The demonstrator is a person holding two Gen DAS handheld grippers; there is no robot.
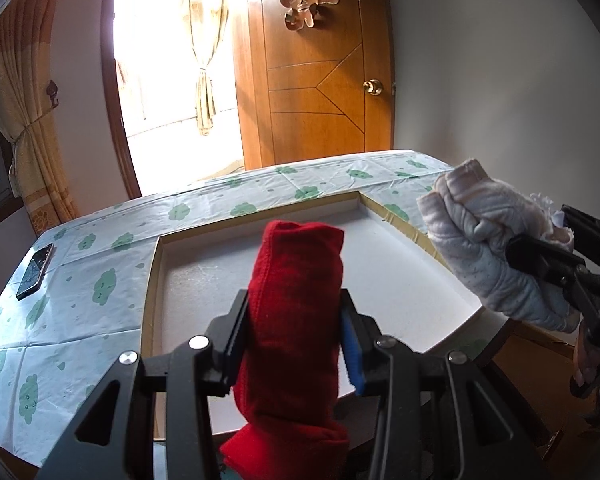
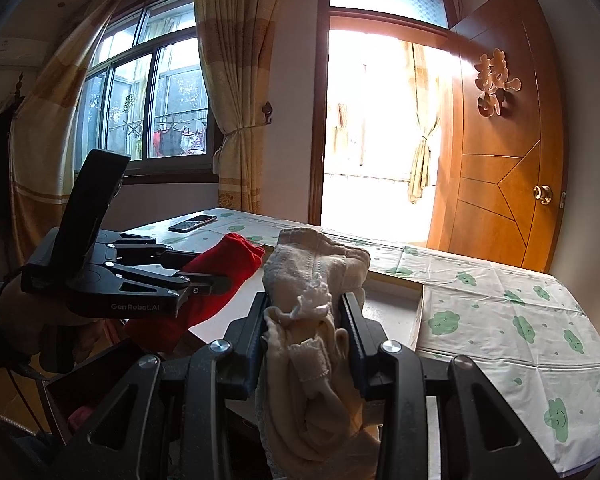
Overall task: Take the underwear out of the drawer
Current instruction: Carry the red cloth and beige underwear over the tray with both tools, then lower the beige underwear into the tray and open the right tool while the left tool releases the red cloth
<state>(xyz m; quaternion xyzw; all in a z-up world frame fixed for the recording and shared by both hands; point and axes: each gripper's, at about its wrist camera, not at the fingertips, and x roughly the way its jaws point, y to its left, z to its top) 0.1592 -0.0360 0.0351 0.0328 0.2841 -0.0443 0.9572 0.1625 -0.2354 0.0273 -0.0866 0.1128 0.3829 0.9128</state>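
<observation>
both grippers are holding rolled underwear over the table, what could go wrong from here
1. The red roll is pinched near its middle in the left gripper, with its lower end hanging below the jaws; it might slip or unroll.
2. The cream roll in the right gripper has loose folds hanging down, which may snag on the edge of the white tray.
3. The phone lies near the table edge; a wide swing could knock it.

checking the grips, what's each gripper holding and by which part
Left gripper: rolled red underwear, pinched around its middle. Right gripper: rolled cream underwear, also clamped mid-roll, ends sticking out both sides.
</observation>
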